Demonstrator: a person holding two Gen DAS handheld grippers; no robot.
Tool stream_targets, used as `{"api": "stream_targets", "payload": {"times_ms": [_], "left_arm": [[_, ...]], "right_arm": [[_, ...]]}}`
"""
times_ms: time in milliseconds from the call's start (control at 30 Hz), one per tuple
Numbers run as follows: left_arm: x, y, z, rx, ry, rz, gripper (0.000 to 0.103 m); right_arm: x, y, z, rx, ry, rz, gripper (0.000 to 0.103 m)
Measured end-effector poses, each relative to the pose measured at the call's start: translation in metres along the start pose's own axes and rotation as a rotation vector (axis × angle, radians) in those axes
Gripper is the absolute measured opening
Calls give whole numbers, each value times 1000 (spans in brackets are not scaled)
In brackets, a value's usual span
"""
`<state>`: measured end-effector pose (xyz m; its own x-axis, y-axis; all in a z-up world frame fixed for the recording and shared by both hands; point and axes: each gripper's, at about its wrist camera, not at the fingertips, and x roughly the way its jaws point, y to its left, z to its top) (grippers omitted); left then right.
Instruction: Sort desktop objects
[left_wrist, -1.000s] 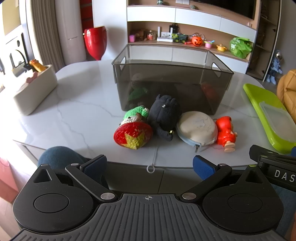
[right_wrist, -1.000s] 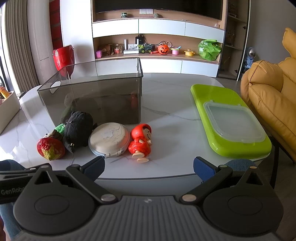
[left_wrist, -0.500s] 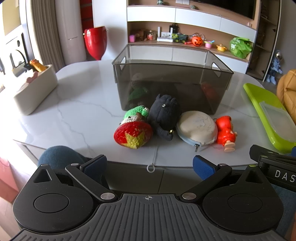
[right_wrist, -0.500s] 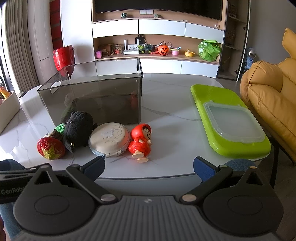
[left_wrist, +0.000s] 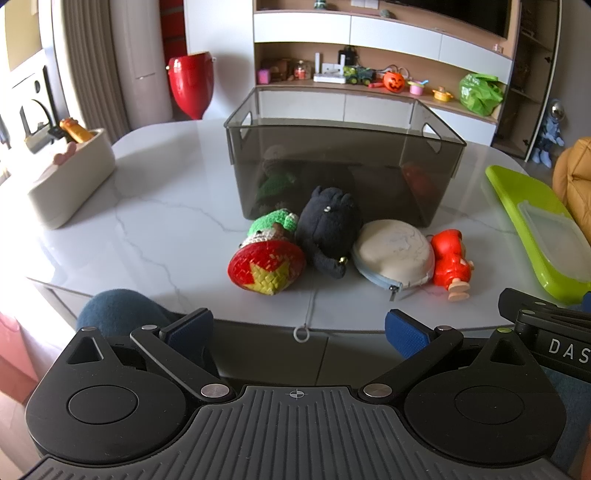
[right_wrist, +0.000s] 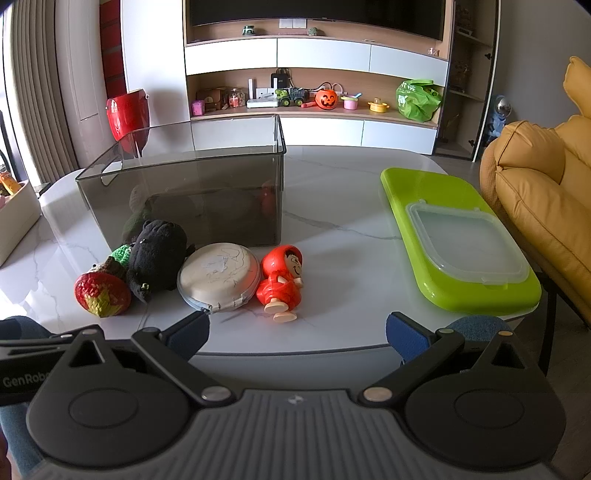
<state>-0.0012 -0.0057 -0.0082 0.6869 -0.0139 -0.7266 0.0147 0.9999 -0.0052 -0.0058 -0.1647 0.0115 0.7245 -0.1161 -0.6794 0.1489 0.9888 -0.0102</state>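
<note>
We count four toys in one row on the counter (left_wrist: 155, 225), just before one smoky bin (left_wrist: 343, 162): crochet doll (left_wrist: 267, 254), black plush (left_wrist: 327, 225), round pouch (left_wrist: 393, 253), red figure (right_wrist: 282, 282). The bin's inside is dim, so we cannot tell its contents. Left gripper (left_wrist: 297, 330) and right gripper (right_wrist: 297, 330) hold their fingers wide apart and empty. Nothing moved since before.

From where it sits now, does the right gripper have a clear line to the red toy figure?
Probably yes. The right gripper is open, and the red toy figure lies just ahead on bare table, its right side free; only the round pouch crowds its left.
</note>
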Motion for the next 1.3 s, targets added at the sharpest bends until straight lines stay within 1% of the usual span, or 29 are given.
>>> {"api": "stream_targets", "payload": {"times_ms": [267,400,500,533,600,667,700,733,767,833,900,967,1000,1033,1067,1167,1200,1267,1300], "left_arm": [[0,0,0,1,0,-1,103],[3,1,0,2,5,-13,103],[14,2,3,22,12,-25,103],[19,4,5,33,7,-30,103],[31,8,9,54,-2,-37,103],[46,18,18,58,11,-25,103],[52,23,23,54,22,-19,103],[60,31,30,41,43,-24,103],[67,37,37,29,71,-39,103],[83,54,57,-15,167,-90,103],[98,71,77,-88,246,-144,103],[109,81,82,-122,270,-160,103],[115,86,84,-137,281,-167,103],[120,91,86,-153,292,-174,103],[126,96,88,-169,303,-181,103],[142,111,94,-217,336,-202,103],[148,116,96,-233,347,-209,103],[159,126,100,-265,368,-223,103],[164,131,102,-281,379,-230,103]], "right_arm": [[0,0,1,-1,0,1,103],[2,-1,1,-3,-1,2,103],[3,-4,2,-1,-27,15,103],[3,-6,3,-4,-66,25,103],[1,-9,3,-26,-187,47,103],[2,-11,2,-55,-303,60,103],[9,-10,8,-85,-286,57,103],[20,-9,16,-120,-221,74,103],[33,-10,26,-135,-150,117,103],[61,-22,46,-101,-10,235,103],[90,-34,66,-40,131,309,103],[115,-41,83,2,256,365,103],[126,-42,89,17,312,386,98],[136,-44,96,31,368,407,88],[147,-44,103,44,418,425,84],[162,-28,113,46,435,434,73],[167,-22,116,45,441,439,66],[170,0,122,35,440,483,69],[172,13,124,49,438,512,76]]}}
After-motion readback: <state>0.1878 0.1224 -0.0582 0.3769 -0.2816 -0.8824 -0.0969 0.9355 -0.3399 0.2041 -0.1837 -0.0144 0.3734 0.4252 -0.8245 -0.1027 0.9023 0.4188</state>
